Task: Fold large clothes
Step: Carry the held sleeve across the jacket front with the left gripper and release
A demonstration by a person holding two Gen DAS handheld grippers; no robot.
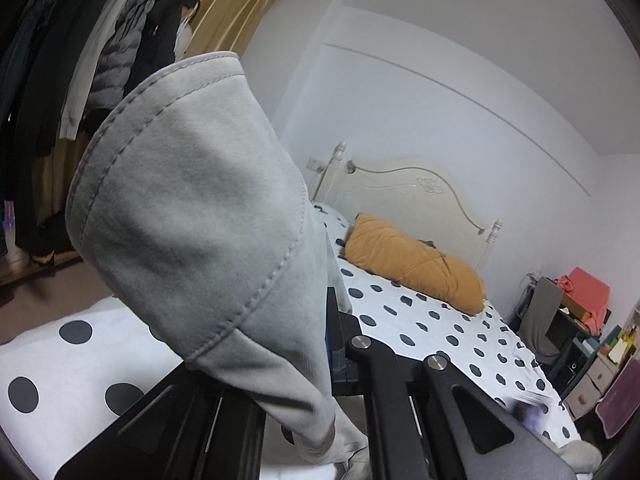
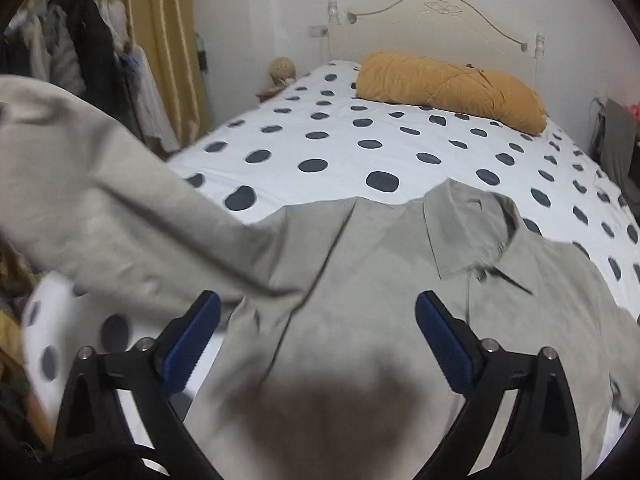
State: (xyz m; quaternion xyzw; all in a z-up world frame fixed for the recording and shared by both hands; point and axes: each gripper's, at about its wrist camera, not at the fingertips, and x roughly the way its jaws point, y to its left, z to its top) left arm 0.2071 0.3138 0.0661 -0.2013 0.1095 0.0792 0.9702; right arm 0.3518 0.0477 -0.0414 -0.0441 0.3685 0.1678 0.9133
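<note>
Jaws of the left gripper (image 1: 320, 364) are clamped on a sleeve cuff (image 1: 188, 216) of a pale grey-green collared shirt (image 2: 360, 288), and the stitched cuff stands up in front of the left wrist camera, filling the middle of its view, while the sleeve fabric trails down between the black finger arms toward the lower edge. Seen from the right wrist camera, that same sleeve (image 2: 120, 208) stretches up and away to the left, lifted off the bed, blurred at its far end. The right gripper (image 2: 318, 332) hangs with its blue-padded fingers (image 2: 192, 340) spread wide and gripping nothing, poised just above the shirt's chest. The shirt's body lies flat at the foot edge of the bed, collar (image 2: 464, 232) pointing toward the headboard and the button placket running down from it. Under it is a white bedsheet (image 2: 340, 136) with dark polka dots, covering the whole bed. At the head edge, an orange-yellow quilted bolster (image 2: 448, 88) lies across the sheet just in front of the cream headboard (image 2: 436, 28). Beside the left edge of the bed, dark and pale garments hang on a clothes rack (image 1: 80, 60) in front of a gold curtain (image 2: 168, 40).
</note>
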